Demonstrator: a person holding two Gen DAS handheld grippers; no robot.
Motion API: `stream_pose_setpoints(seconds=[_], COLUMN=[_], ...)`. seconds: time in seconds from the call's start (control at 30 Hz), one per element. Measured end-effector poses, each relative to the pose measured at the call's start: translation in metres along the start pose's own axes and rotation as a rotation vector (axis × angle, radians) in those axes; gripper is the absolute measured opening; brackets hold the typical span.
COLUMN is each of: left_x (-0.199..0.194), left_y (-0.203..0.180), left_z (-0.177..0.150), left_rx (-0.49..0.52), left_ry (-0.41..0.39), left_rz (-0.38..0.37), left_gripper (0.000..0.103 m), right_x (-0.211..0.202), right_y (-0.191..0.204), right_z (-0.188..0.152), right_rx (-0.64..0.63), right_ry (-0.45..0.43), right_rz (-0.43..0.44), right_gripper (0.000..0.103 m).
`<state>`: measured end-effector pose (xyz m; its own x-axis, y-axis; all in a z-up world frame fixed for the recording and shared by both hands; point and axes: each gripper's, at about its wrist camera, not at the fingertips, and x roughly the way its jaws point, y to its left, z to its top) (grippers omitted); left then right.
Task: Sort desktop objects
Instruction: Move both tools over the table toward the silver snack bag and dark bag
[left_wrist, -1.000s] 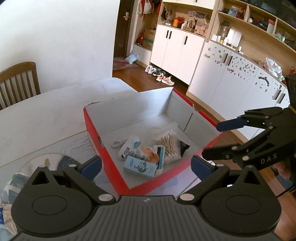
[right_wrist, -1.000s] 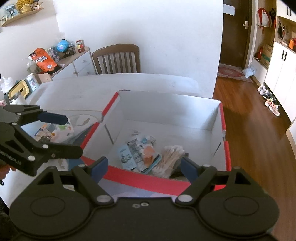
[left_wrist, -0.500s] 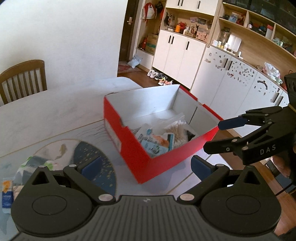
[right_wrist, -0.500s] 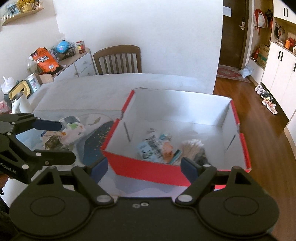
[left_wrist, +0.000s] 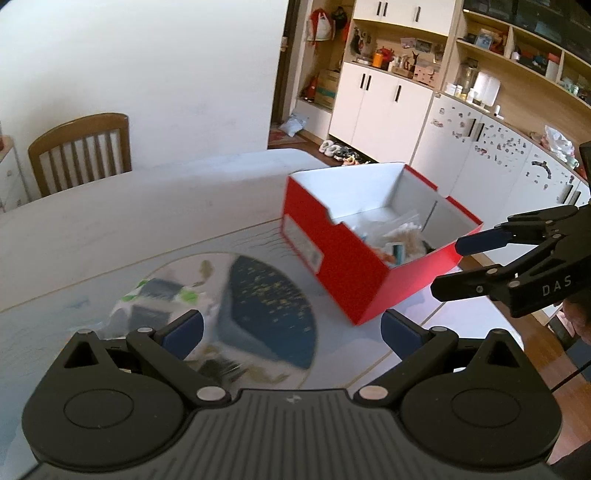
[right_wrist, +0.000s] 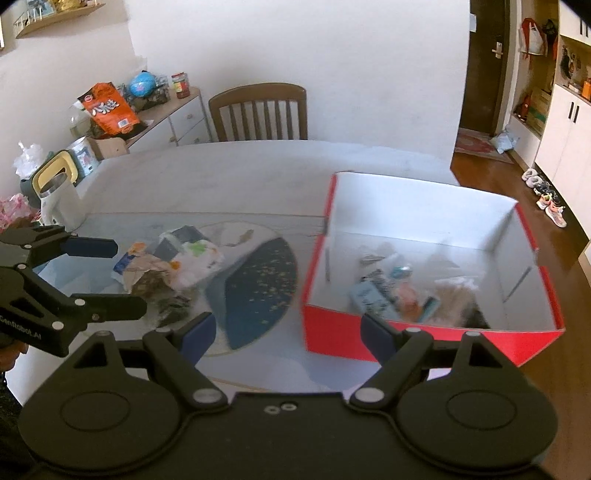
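Tabletop packets (right_wrist: 173, 266) lie left of the right hand-held gripper (right_wrist: 286, 334).

Packets (right_wrist: 173, 266) beside part-filled red box (right_wrist: 424, 336)

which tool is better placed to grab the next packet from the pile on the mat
Probably the left tool. It hangs open right beside the packet pile, which lies to the left of the red box. The right tool, also open, sits by the box's near corner, farther from the pile.
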<state>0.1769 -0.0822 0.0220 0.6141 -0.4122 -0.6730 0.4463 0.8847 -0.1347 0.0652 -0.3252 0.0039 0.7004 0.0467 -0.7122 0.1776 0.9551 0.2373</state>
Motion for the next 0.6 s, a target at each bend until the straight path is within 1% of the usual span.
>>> stream_pose_setpoints(seconds=[0.4, 0.6], left_x=[-0.018, -0.017], left_y=[0.057, 0.084], left_z=[-0.020, -0.030], left_rx=[-0.018, -0.034], left_ry=[0.014, 0.026], left_rz=[0.010, 0.041], left_gripper=[0.103, 0.103], right_x=[0.024, 0.039], right_y=[0.059, 0.080], right_z=[0.005, 0.006], right_rx=[-0.021, -0.007], right_ry=[0.016, 0.018], right_rz=[0.018, 0.020], right_gripper=[0.085, 0.085])
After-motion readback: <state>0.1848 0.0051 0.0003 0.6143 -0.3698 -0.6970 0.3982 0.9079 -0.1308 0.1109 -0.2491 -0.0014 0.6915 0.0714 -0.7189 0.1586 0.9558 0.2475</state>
